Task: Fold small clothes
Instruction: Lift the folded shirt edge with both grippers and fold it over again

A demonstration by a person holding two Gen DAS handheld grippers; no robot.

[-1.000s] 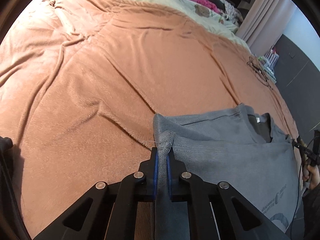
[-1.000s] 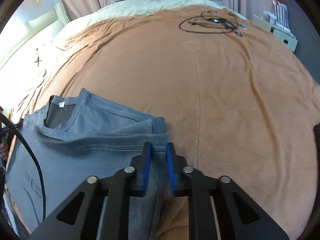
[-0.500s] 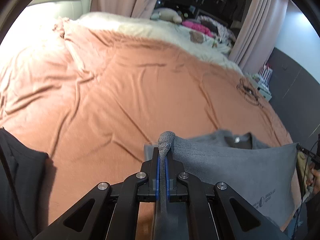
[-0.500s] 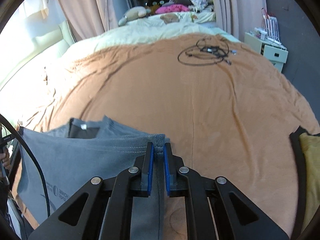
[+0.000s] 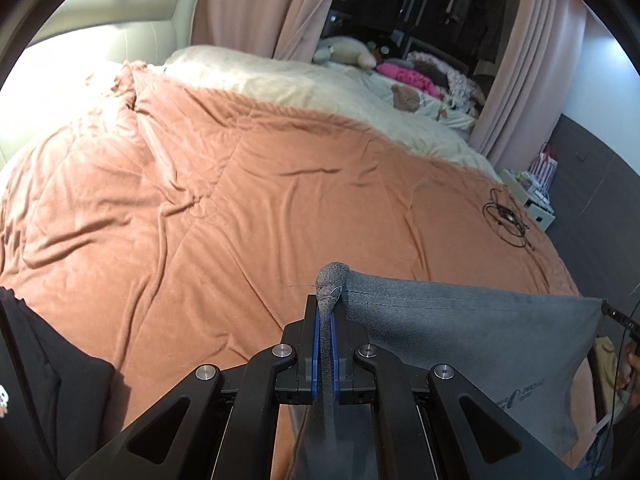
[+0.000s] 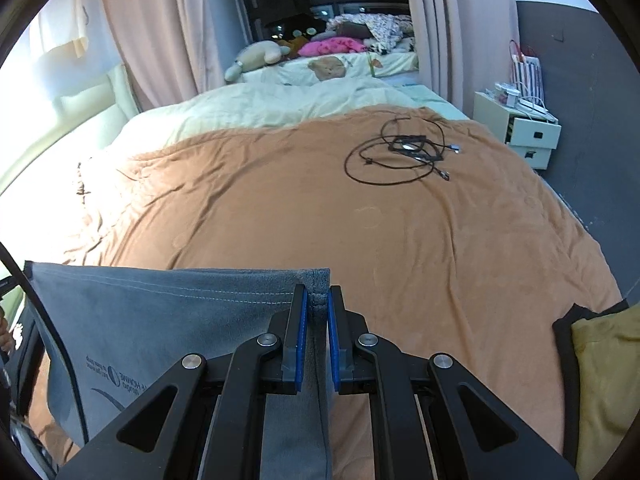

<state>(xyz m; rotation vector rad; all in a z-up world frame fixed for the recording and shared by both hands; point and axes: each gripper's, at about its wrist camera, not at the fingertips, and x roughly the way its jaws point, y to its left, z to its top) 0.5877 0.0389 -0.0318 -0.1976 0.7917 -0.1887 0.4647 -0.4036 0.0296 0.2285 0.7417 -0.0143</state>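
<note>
A small grey T-shirt (image 5: 472, 328) hangs stretched in the air between both grippers, above an orange-brown bedspread (image 5: 240, 208). My left gripper (image 5: 327, 320) is shut on one corner of the shirt, which bunches up past the blue pads. In the right wrist view the same grey T-shirt (image 6: 160, 312) spreads to the left, its printed logo showing low down. My right gripper (image 6: 317, 312) is shut on the opposite corner of its hemmed edge. The shirt's lower part is hidden behind the gripper frames.
A coil of black cables (image 6: 404, 152) lies on the bedspread (image 6: 360, 232) far right. A cream blanket (image 6: 272, 104) covers the head end. A white drawer unit (image 6: 520, 132) stands beside the bed. A yellow and black garment (image 6: 600, 380) lies at the near right, a black garment (image 5: 48, 368) near left.
Both grippers have risen with the shirt, lifting it off the bedspread until it hangs taut between them. The collar and folded top have dropped out of sight.
</note>
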